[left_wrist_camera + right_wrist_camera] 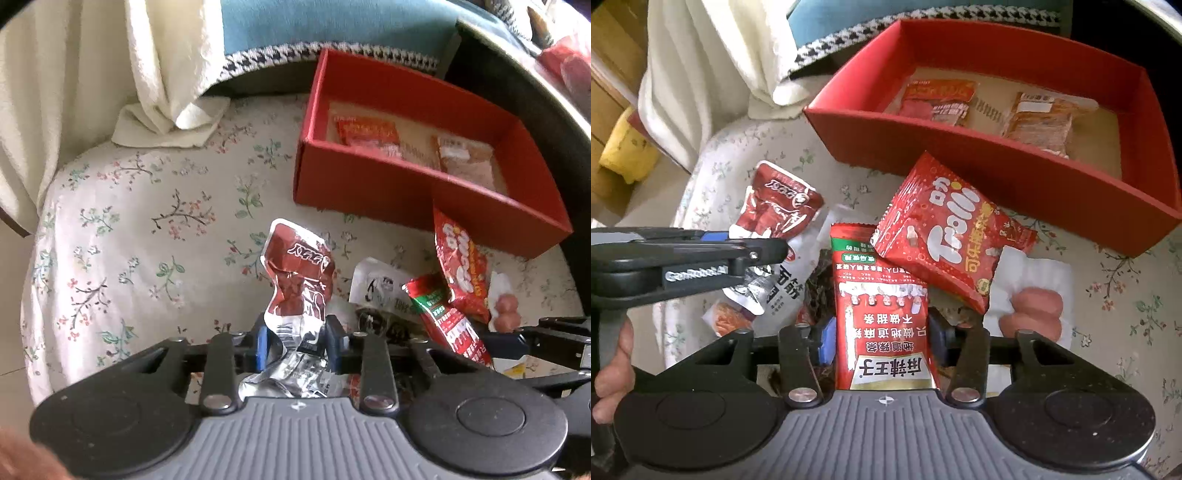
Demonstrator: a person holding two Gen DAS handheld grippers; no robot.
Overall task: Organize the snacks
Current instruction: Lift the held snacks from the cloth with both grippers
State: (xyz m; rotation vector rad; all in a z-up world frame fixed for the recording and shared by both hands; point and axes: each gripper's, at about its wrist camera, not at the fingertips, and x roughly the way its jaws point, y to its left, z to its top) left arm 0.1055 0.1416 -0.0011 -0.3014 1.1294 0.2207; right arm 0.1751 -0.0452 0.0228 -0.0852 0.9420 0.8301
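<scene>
While left gripper [295, 341] pinches the crumpled maroon foil pouch [299, 280], right gripper [882, 341] clamps the red spicy-strip packet [882, 321]; Trolli bag [945, 232] resting on its far end may slide off when lifted toward the red box [979, 162].

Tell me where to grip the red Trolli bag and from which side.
Take the Trolli bag by its raised upper-left sealed corner, coming from the left above the tablecloth. It lies tilted across the red spicy-strip packet, so that edge stands free; its lower end overlaps other snacks.
</scene>
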